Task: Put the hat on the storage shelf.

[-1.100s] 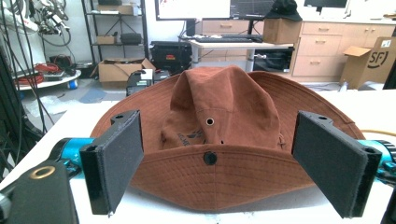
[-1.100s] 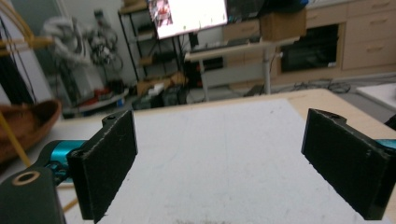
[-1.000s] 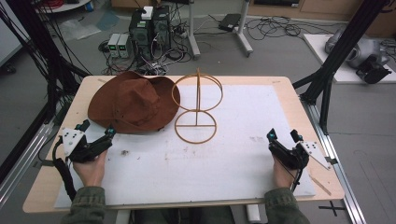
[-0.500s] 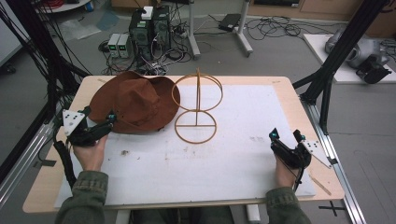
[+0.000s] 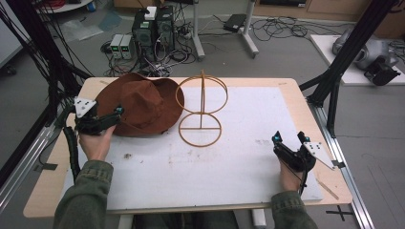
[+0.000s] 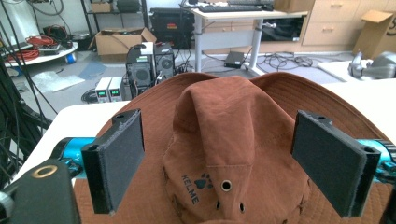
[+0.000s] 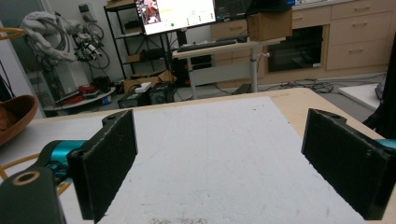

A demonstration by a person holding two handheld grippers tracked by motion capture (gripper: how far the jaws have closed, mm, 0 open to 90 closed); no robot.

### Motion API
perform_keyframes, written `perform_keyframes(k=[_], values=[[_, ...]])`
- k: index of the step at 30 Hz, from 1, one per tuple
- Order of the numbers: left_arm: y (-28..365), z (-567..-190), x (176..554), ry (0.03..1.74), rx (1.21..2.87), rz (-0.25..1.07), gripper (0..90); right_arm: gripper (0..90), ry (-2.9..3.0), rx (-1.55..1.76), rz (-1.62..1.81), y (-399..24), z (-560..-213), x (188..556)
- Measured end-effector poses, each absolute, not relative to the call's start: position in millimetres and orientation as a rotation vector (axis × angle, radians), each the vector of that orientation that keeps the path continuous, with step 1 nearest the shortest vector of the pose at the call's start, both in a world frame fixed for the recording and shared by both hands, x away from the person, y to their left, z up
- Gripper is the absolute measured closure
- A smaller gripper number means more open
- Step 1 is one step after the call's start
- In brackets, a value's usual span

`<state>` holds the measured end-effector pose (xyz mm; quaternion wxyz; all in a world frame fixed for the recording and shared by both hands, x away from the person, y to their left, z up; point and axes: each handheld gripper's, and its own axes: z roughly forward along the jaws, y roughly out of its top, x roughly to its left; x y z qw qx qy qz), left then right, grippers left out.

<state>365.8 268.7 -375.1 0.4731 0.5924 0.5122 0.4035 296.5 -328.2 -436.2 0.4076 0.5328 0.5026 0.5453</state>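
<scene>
Just left tool at hat brim.

A brown fabric brimmed hat is placed on the white-covered wooden table toward its far left corner. Just beside it, to the right, a wooden hoop-and-post stand is set upright near the far edge, its base ring nearer the front.

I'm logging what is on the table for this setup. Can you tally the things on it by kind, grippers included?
Hat: 1
Wire stand: 1
White mat: 1
Grippers: 2, left gripper and right gripper
Total: 5
</scene>
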Motion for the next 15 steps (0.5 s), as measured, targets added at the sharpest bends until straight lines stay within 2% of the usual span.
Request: perform_keyframes(k=[4,15], values=[[267.5,-376.4,371.3,1.277,1.454,0.987,22.0,9.7,1.28,1.331,1.372,-326.6,-436.1,297.0],[261.5,-373.4,395.6,1.293,1.517,0.931,19.0,9.7,1.298,1.322,1.384,-322.7,-436.3,298.9]])
